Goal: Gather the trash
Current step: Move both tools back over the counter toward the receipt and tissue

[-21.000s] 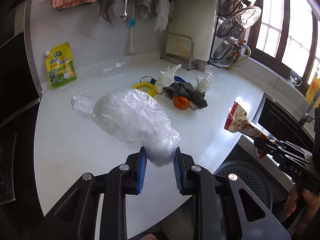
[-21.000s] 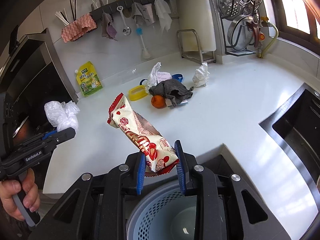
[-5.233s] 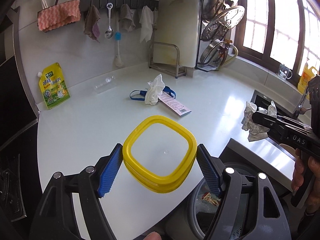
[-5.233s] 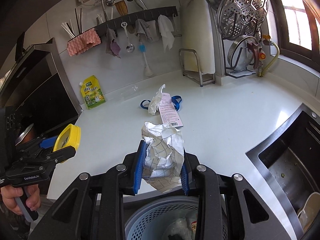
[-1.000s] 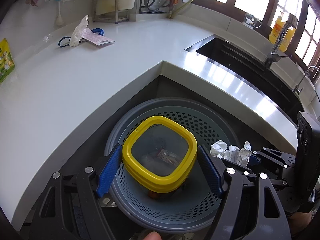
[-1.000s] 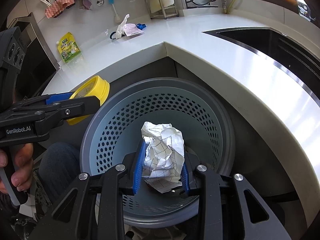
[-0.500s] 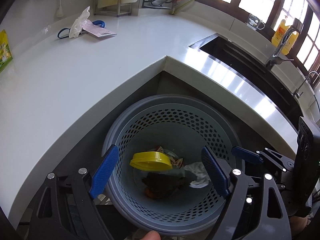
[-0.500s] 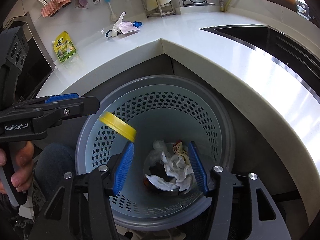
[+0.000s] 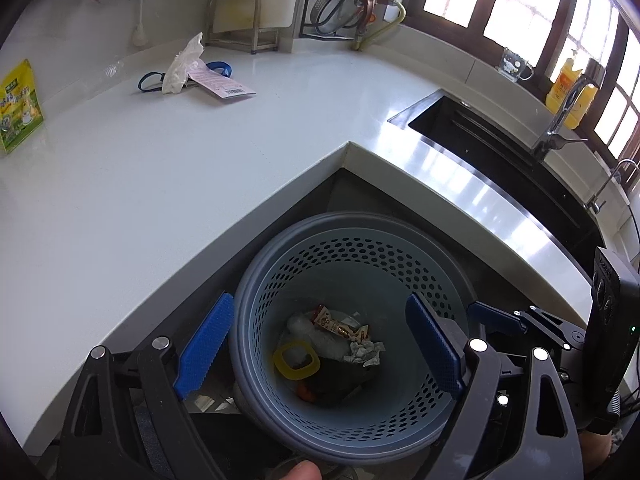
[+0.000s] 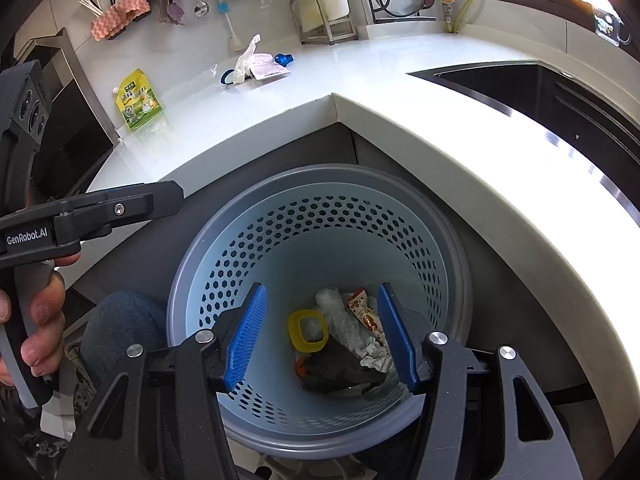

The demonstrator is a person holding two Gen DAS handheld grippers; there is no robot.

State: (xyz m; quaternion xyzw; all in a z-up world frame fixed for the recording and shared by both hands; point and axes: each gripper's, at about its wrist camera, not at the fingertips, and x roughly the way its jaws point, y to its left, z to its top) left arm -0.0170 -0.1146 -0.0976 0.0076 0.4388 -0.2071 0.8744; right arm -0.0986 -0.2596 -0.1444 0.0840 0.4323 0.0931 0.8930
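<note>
A grey perforated trash basket (image 9: 352, 224) (image 10: 320, 178) stands on the floor under the counter corner. In it lie a yellow lid (image 9: 296, 361) (image 10: 307, 331), a crumpled paper ball (image 9: 364, 352) (image 10: 374, 354), a snack wrapper (image 9: 340, 326) (image 10: 364, 312), a clear plastic bag and a dark cloth. My left gripper (image 9: 318, 344) is open and empty above the basket. My right gripper (image 10: 322, 338) is open and empty above it too. On the white counter (image 9: 168, 168) remain a crumpled tissue (image 9: 182, 66) (image 10: 245, 60), a pink label card (image 9: 222, 82) (image 10: 267, 69) and a blue band (image 9: 150, 80) (image 10: 228, 77).
A yellow-green pouch (image 9: 16, 110) (image 10: 138, 100) leans at the wall on the left. A dark sink (image 9: 500, 168) with a tap (image 9: 560, 120) lies on the right. A dish rack and a cutting board stand (image 9: 240, 20) are at the back.
Both grippers opened over the basket about half a second ago; the yellow lid and the paper ball dropped and now lie on the trash at the bottom. Both grippers have risen slightly.
</note>
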